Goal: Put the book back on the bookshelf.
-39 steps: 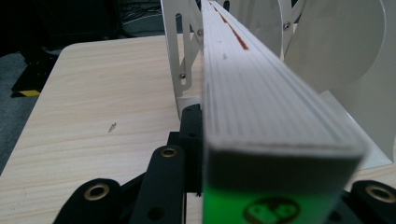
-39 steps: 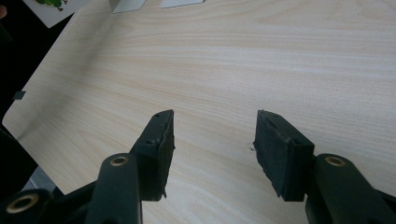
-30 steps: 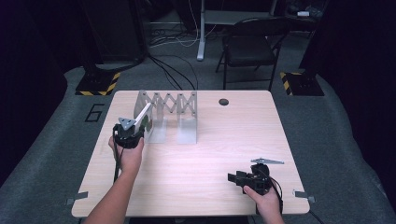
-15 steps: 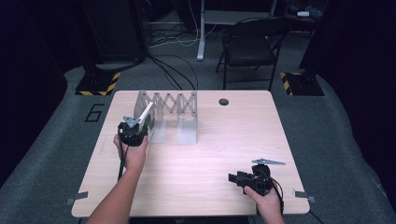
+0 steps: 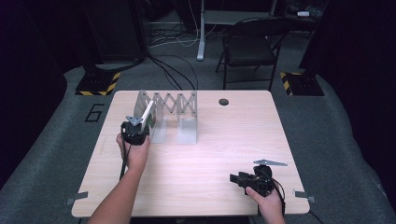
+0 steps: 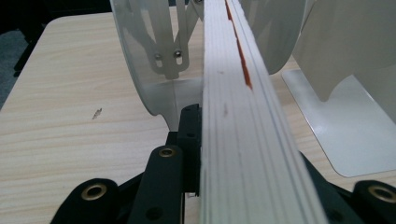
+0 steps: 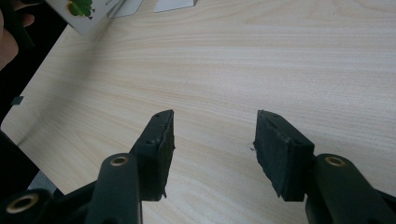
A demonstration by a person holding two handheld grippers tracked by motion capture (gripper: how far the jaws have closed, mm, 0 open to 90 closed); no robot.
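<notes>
A: Book [image 6: 233, 116] sits clamped in the left claw [image 5: 138, 127], page edges facing that claw's camera, its long axis running straight ahead from the jaws and tilting up toward the expanding metal book rack [image 5: 170, 105].

B: So it's grasped, not just resting there?

A: Grasped, I'd say. Both jaws press its covers. The rack's nearest divider plate [image 6: 154, 56] stands just left of the book, the next plate [image 6: 345, 51] just right, so the far end is already pointing into the slot between them.

B: And the other hand?

A: The right claw [image 7: 212, 154] hovers low over the bare counter [image 5: 219, 158], jaws apart with nothing between them, well away from the rack. The left hand is clearly the nearer one.

B: Then the next move hinges on what?

A: On keeping the book's length in line with that gap; my guess is it must go forward and stand up without catching a plate.
</notes>
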